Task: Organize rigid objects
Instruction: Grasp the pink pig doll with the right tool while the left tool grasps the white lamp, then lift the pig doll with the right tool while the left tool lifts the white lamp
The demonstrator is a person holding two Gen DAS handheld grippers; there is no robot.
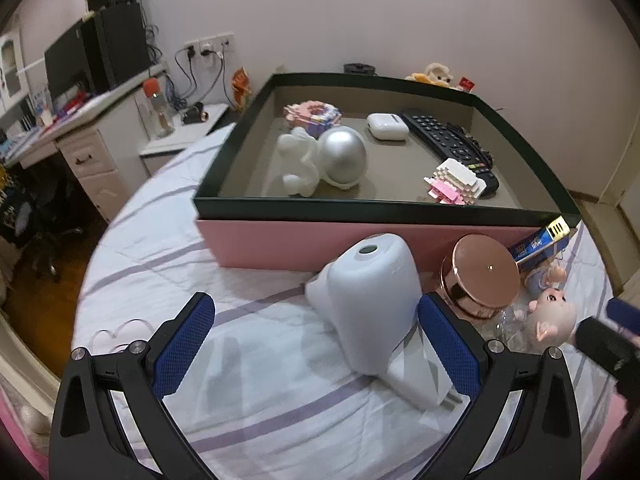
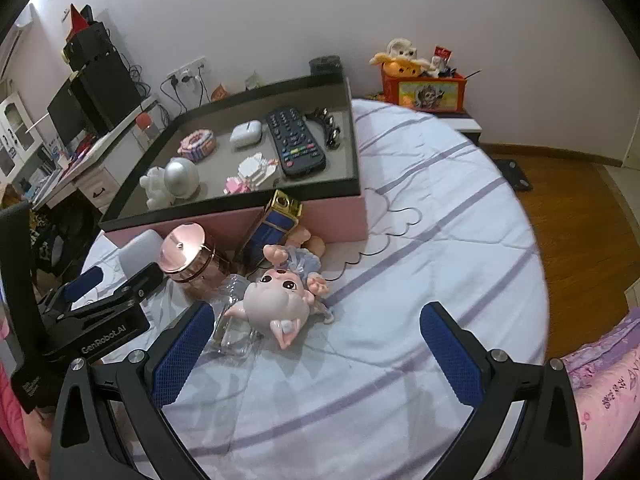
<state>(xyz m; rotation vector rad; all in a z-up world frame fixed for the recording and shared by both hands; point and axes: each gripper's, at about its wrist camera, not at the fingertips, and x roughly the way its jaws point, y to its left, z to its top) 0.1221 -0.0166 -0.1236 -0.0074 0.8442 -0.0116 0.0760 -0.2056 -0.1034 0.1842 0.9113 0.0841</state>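
We hold the left gripper (image 1: 316, 344) spread wide around the white plastic device (image 1: 370, 304), which lies on the bed just before the pink tray box (image 1: 288, 240). It appears rigid, light and smooth; we judge its narrower flat sides the surest grip. The right gripper (image 2: 316, 344) hangs unclenched, empty.

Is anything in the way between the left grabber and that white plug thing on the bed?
Nothing visible is. The left gripper is open, and the white plug-in device lies partly between its fingers, nearer the right one. The rose-gold jar stands just to the device's right, beside it rather than in front of it.
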